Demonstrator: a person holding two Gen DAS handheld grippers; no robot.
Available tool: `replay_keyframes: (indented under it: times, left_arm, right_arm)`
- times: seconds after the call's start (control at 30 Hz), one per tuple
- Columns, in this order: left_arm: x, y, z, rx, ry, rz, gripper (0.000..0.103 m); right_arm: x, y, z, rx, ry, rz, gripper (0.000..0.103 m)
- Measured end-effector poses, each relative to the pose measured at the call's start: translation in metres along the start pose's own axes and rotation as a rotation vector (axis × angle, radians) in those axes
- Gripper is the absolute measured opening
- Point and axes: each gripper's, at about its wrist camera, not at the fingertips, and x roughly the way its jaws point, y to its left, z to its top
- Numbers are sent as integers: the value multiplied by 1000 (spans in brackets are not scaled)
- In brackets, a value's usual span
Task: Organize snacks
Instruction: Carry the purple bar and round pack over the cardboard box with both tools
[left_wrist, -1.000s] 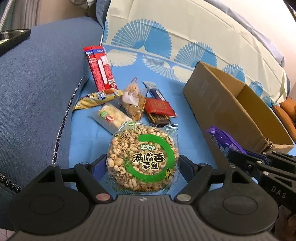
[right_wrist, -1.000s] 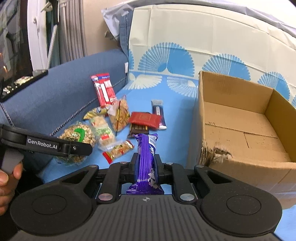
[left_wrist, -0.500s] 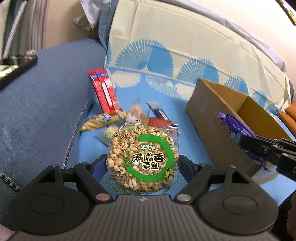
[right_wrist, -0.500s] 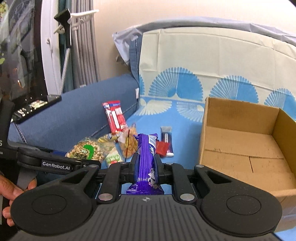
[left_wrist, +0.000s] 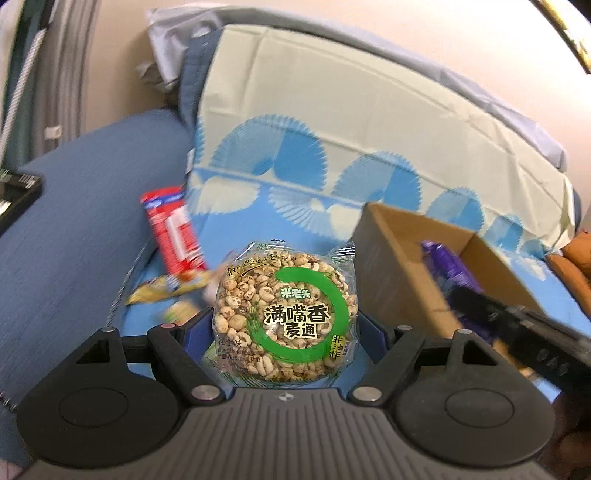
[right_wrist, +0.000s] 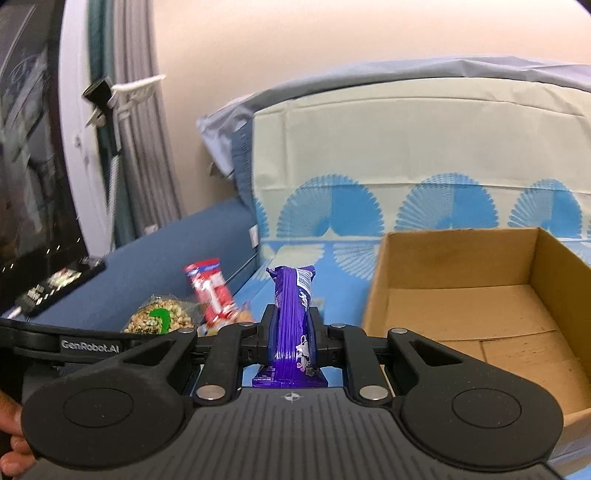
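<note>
In front of me is a blue sofa (left_wrist: 74, 258) with a blue fan-print cloth (left_wrist: 295, 221) spread over the seat. On the cloth sit a brown cardboard box (right_wrist: 461, 295), a red snack pack (left_wrist: 173, 232), and a yellow wrapper (left_wrist: 159, 291) beside it.

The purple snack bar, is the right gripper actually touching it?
Touching. In the right wrist view the right gripper has both fingers pressed flat against the sides of the purple snack bar, which stands upright between them, clear of the cardboard box.
</note>
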Motion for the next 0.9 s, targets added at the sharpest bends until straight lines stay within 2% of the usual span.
replay_keyframes:
  times: [0.43, 0.7, 0.9]
  left_arm:
    - [23, -91, 49, 70, -43, -119, 84]
    - [37, -144, 63, 109, -54, -178, 84]
    - [46, -173, 70, 118, -52, -218, 84]
  right_arm:
    - [-6, -72, 14, 196, -92, -225, 17]
    - [-14, -119, 12, 308, -127, -366, 17]
    - [-20, -139, 8, 353, -137, -426, 17]
